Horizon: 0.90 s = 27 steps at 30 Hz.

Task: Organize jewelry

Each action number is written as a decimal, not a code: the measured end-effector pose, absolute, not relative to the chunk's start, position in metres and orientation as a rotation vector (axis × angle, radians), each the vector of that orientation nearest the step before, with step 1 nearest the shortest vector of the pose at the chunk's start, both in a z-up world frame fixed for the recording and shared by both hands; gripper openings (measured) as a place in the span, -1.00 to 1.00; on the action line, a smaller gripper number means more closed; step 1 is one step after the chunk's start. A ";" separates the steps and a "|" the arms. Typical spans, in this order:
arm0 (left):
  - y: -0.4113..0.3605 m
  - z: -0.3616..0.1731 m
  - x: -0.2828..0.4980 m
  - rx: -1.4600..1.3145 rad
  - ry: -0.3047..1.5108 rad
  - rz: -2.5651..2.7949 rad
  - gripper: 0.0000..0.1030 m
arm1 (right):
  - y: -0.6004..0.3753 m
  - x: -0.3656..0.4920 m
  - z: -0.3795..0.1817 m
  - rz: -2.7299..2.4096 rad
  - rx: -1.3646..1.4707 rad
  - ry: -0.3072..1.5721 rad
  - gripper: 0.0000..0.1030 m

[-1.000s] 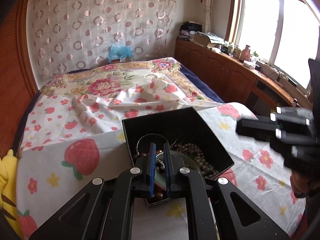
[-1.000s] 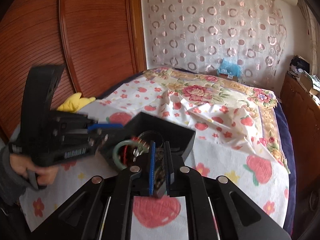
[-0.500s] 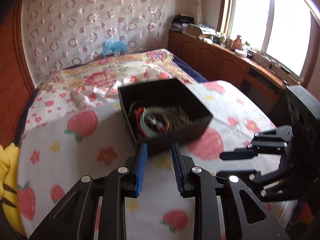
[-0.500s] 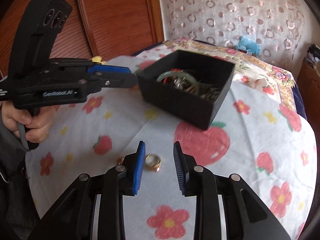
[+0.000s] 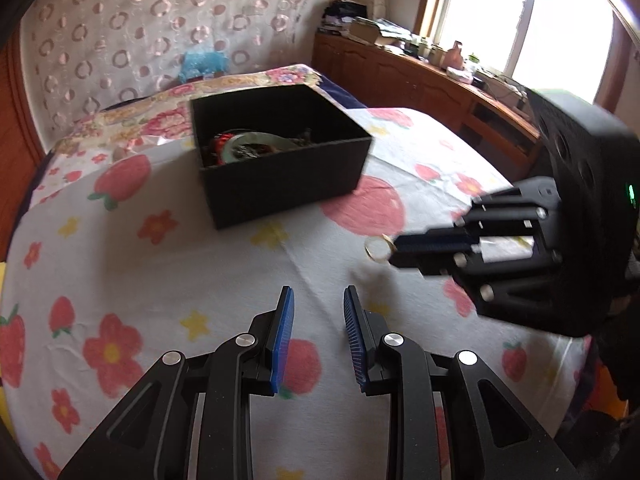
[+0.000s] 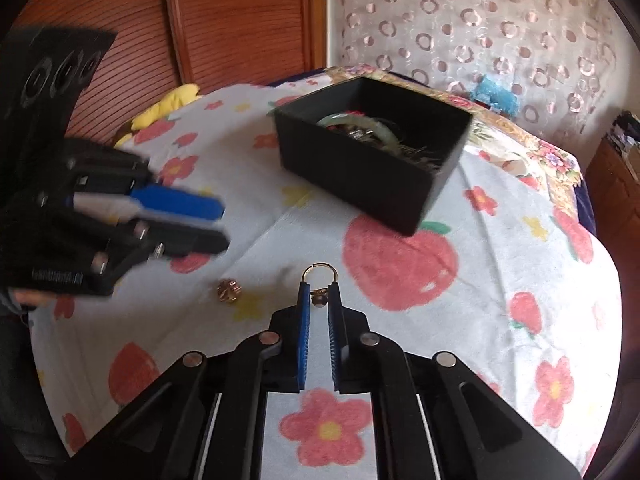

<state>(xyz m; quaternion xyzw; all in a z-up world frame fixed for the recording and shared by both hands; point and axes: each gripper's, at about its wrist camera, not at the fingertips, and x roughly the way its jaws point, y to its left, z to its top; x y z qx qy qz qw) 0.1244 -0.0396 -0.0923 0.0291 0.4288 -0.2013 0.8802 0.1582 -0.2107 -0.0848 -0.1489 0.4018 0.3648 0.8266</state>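
A black open box [image 5: 280, 168] holding a green bangle [image 5: 256, 142], beads and chains sits on the flowered bedsheet; it also shows in the right wrist view [image 6: 372, 160]. My right gripper [image 6: 319, 294] is shut on a gold ring [image 6: 319, 276] low over the sheet; the ring shows at its tip in the left wrist view [image 5: 378, 249]. A small gold bead-like piece [image 6: 229, 291] lies on the sheet to its left. My left gripper [image 5: 318, 304] is open and empty, above the sheet in front of the box.
The bed's sheet [image 5: 140, 280] has strawberry and flower prints. A wooden wardrobe [image 6: 240, 20] stands at the left, a yellow cushion [image 6: 168, 108] beside it. A wooden cabinet with clutter [image 5: 420, 76] runs under the window on the right.
Both grippers pulled back from the box and opened. The right gripper then came down and closed on the gold ring on the sheet. The left gripper stays open.
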 end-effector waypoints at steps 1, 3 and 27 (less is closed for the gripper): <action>-0.042 -0.093 0.124 0.062 0.895 -0.428 -0.52 | -0.213 0.161 -0.083 0.769 -0.312 0.848 -0.83; -0.049 -0.095 0.123 0.071 0.904 -0.451 -0.52 | -0.217 0.163 -0.079 0.760 -0.305 0.838 -0.83; -0.033 -0.058 0.155 0.026 0.781 -0.399 -0.95 | -0.217 0.209 -0.018 0.743 -0.240 0.675 -0.83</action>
